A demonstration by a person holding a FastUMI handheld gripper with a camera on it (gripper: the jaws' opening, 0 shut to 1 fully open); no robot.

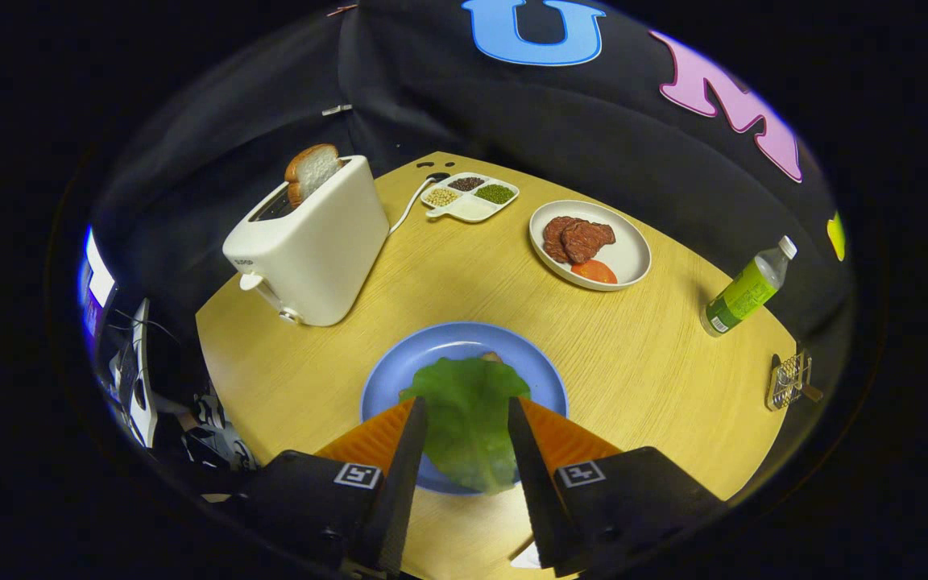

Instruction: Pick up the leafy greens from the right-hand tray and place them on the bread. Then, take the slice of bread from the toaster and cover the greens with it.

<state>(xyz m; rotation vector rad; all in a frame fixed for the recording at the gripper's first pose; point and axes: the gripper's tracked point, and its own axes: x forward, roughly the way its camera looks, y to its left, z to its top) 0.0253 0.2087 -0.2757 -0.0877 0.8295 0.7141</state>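
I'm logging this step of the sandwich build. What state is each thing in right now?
Gripper: open, fingers either side of the leaf.
Leafy greens: lying on the blue plate, over the bread.
Blue plate: holds bread and greens.
Toaster: one bread slice sticking up from the slot.
White plate: holds meat slices and tomato.
Bottle: upright, capped.

The wooden table [448,274] is lit brightly and evenly from above, while the surrounding booth is left dim. Soft, short shadows are cast beside the toaster [311,242] and under the white plate [629,258]. A faint sheen is seen on the blue plate [399,362]. Strong fisheye bending is shown toward the margins, where the bottle [746,290] is tilted and stretched. The centre is rendered sharp; the gripper [468,403], fingers parted, is slightly soft up close.
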